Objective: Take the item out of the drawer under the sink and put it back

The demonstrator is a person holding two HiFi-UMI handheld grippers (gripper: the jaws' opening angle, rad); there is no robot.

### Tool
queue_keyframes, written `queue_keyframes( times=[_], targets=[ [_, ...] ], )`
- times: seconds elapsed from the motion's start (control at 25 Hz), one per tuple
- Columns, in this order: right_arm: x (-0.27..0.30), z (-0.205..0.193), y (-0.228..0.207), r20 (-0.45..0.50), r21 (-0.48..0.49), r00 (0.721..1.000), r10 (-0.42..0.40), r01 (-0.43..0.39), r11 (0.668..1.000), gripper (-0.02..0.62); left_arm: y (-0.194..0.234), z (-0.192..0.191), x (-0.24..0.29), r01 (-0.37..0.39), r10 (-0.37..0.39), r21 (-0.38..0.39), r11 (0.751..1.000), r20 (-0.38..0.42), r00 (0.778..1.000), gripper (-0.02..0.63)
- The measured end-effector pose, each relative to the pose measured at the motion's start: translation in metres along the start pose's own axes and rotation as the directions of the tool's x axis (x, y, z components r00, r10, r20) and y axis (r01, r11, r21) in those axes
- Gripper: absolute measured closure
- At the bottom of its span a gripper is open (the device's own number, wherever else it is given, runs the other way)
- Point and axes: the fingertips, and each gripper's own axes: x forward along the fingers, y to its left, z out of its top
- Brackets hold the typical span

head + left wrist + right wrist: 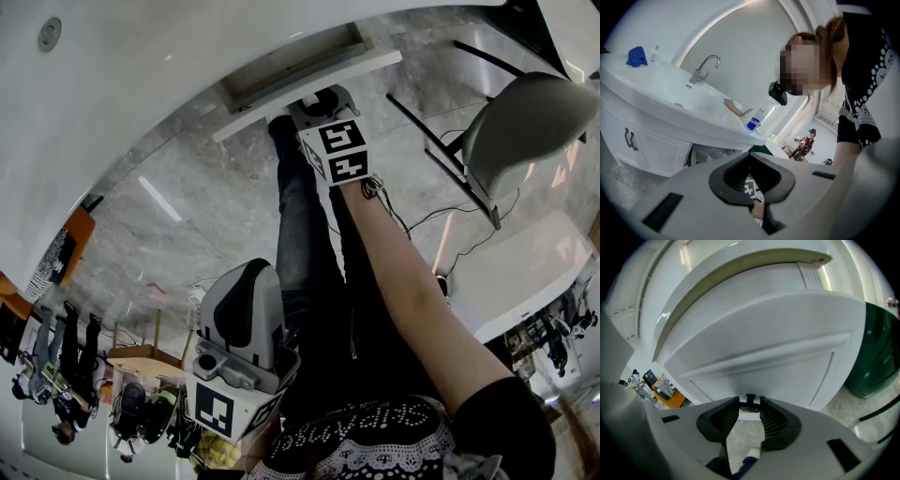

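Our left gripper waits on the left, jaws shut on nothing. Our right gripper pinches the small dark handle of the drawer under the sink. We can't see the item; we think it is inside. Pull slow and straight.

i wear a black short-sleeved top with white lace trim and pale studded lettering, over dark jeans. my left gripper and right gripper are pale grey plastic with black ribbed pads. each carries a white cube with black square markers. a thin black cable loops at my right wrist.
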Motion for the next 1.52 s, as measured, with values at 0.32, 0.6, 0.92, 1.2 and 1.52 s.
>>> queue_keyframes(
  times=[0.32,0.6,0.92,1.2,1.52],
  targets=[
    [-0.002,-0.001,0.001,0.005,0.003,1.000,-0.003,0.003,1.000,0.448,-0.003,0.004,0.002,0.015,-0.015,-0.011,1.000,0.010,1.000,0.601],
    [-0.012,-0.014,0.001,-0.004,0.001,1.000,-0.003,0.003,1.000,0.448,-0.005,0.003,0.000,0.021,-0.021,-0.001,1.000,0.014,1.000,0.601],
    [-0.018,-0.019,0.002,-0.005,-0.002,1.000,-0.009,0.009,1.000,0.448,-0.006,0.003,-0.003,0.013,-0.013,0.005,1.000,0.020,1.000,0.601],
    [-0.019,-0.021,0.002,-0.012,0.007,1.000,-0.014,0.014,1.000,0.448,-0.004,0.006,-0.001,0.013,-0.013,0.004,1.000,0.019,1.000,0.601],
    [-0.018,-0.021,0.002,-0.019,0.002,1.000,0.001,-0.001,1.000,0.448,-0.001,0.007,0.000,-0.004,0.004,0.000,1.000,0.017,1.000,0.601]
  ],
)
